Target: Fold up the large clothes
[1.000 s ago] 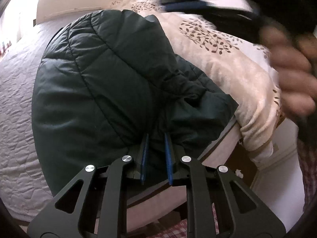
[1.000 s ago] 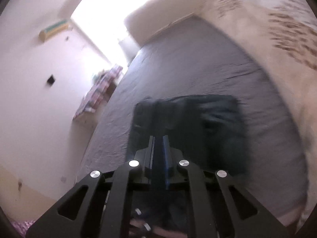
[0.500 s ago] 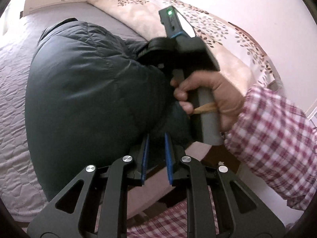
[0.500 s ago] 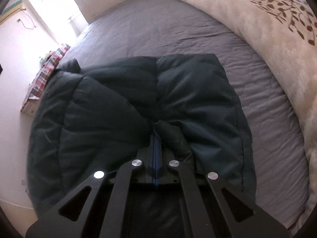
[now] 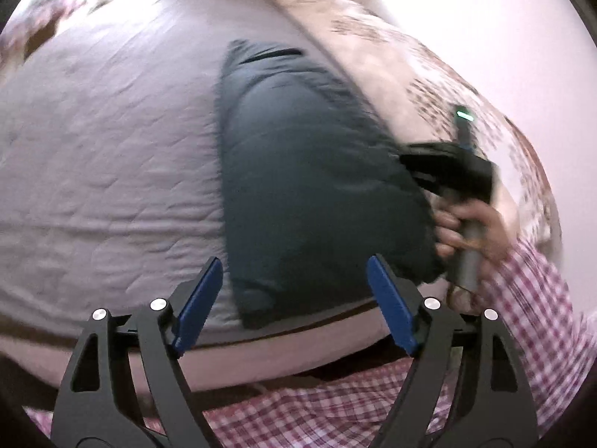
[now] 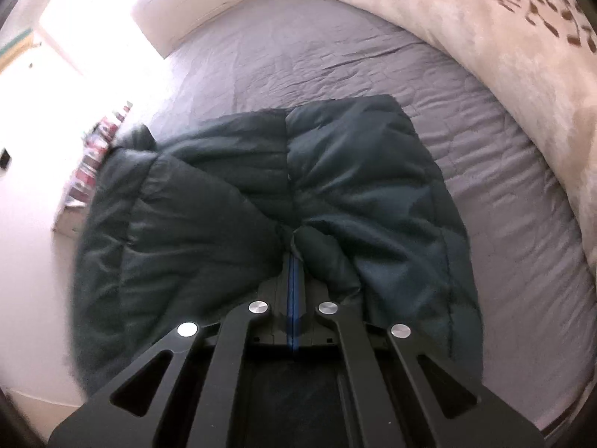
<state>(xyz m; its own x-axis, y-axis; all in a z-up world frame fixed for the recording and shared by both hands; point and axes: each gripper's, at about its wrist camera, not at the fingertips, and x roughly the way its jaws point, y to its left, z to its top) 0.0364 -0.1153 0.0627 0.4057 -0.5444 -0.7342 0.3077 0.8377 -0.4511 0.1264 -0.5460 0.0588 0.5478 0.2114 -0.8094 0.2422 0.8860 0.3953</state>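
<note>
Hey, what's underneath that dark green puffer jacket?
The dark green puffer jacket lies on the grey quilted bedspread; anything directly beneath the jacket is covered.

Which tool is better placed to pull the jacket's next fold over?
Right. The right tool is shut on the dark jacket, pinching its fabric. The left tool is opening, nothing between its pads.

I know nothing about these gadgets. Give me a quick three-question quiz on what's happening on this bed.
1. True or false: the right tool is pinching the dark puffy jacket.
2. What lies between the pads of the left tool? A) jacket fabric B) nothing
3. What does the jacket lie on?

Key: 1 true. 2 B; its jaws are opening, clear of the jacket. 3 the grey quilted bedspread.
</note>
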